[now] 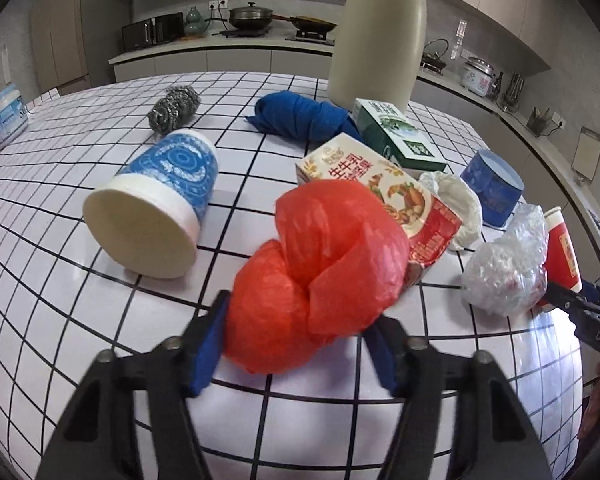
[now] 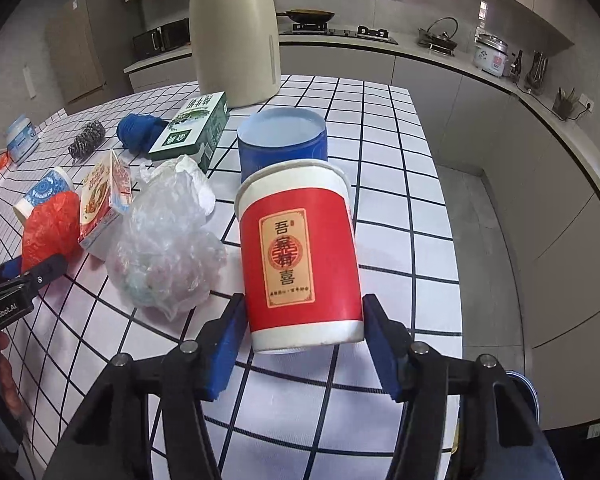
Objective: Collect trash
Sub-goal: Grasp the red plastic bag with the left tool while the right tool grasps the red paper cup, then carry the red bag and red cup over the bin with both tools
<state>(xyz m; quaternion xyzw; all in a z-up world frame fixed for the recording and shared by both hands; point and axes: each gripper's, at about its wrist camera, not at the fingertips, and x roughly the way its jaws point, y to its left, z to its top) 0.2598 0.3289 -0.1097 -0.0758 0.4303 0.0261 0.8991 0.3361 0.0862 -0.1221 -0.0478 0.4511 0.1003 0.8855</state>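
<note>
A crumpled red plastic bag (image 1: pixel 320 268) lies on the tiled table near its front edge. My left gripper (image 1: pixel 300 324) has both blue pads against the bag's sides, and the bag bulges above them. A red paper cup (image 2: pixel 296 252) with a yellow label stands near the table's right front. My right gripper (image 2: pixel 304 308) holds it low down, a pad on each side of its base. A clear plastic wad (image 2: pixel 168 248) lies between the two. In the right wrist view the left gripper (image 2: pixel 32 268) shows at the left edge.
On the table (image 1: pixel 60 280) lie a blue patterned cup (image 1: pixel 160 200) on its side, a red milk carton (image 1: pixel 388 196), a green carton (image 1: pixel 396 136), a blue cloth (image 1: pixel 300 116), a steel scourer (image 1: pixel 174 108), white crumpled paper (image 1: pixel 456 200), a blue tub (image 2: pixel 282 144) and a tall cream jug (image 2: pixel 236 36).
</note>
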